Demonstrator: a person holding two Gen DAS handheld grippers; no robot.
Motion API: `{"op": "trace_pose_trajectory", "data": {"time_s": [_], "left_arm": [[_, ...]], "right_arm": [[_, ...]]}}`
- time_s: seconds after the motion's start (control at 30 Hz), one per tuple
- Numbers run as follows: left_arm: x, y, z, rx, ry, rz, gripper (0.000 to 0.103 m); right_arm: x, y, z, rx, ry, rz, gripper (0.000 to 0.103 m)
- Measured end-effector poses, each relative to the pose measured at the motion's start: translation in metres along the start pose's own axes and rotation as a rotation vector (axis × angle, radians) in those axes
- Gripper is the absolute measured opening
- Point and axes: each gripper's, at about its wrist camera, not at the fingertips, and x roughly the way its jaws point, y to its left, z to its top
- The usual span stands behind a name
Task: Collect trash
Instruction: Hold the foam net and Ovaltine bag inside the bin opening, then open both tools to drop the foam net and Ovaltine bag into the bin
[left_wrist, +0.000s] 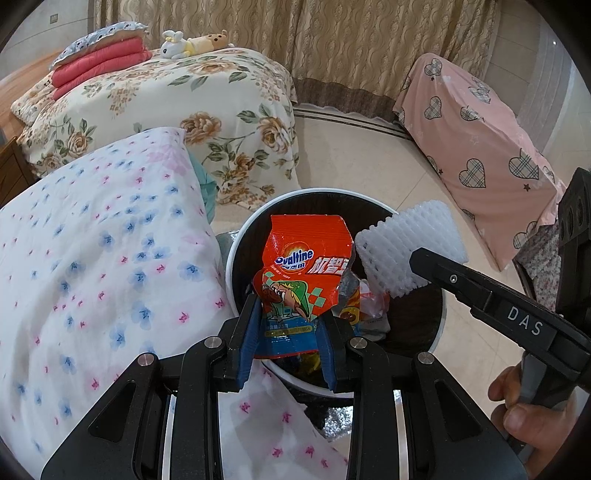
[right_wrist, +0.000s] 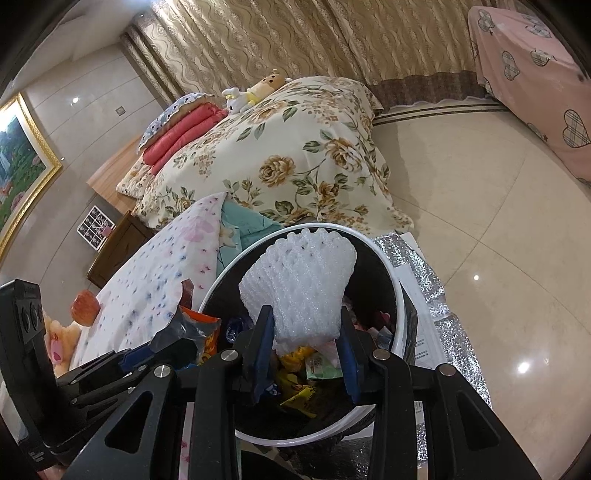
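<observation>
I hold the wrapper pinched in my left tongs and the foam net clamped in my right tongs, both over the bin beside the bed, ready to drop in.

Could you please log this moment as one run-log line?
left gripper: holds Ovaltine wrapper | right gripper: holds foam net | both over trash bin
</observation>
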Motion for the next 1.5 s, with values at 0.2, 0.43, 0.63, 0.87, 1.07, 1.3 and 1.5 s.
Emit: {"op": "trace_pose_trajectory", "data": {"time_s": [0.2, 0.43, 0.63, 0.87, 1.07, 1.3, 1.5], "left_arm": [[0.002, 0.002, 0.001, -0.001, 0.003, 0.001, 0.028], [0.002, 0.0, 0.001, 0.0, 0.004, 0.002, 0.028], [0.002, 0.0, 0.001, -0.004, 0.009, 0.001, 0.029], [0.001, 0.0, 0.001, -0.004, 0.006, 0.001, 0.029], [-0.002, 0.001, 0.001, -0.009, 0.006, -0.001, 0.033], [-0.01, 0.008, -0.004, -0.026, -0.002, 0.002, 0.045], [-0.025, 0.02, -0.018, -0.051, -0.018, 0.018, 0.045]], "right_arm": [[0.0, 0.0, 0.0, 0.0, 0.0, 0.0, 0.035], [0.0, 0.001, 0.0, 0.001, 0.001, 0.0, 0.035], [0.001, 0.0, 0.001, 0.001, 0.003, 0.0, 0.036], [0.001, 0.0, 0.001, 0.003, 0.001, -0.001, 0.038], [0.001, 0.002, -0.002, 0.009, 0.004, -0.004, 0.045], [-0.006, 0.0, -0.002, 0.016, -0.007, -0.005, 0.062], [-0.013, 0.0, -0.006, 0.028, -0.016, 0.003, 0.066]]}}
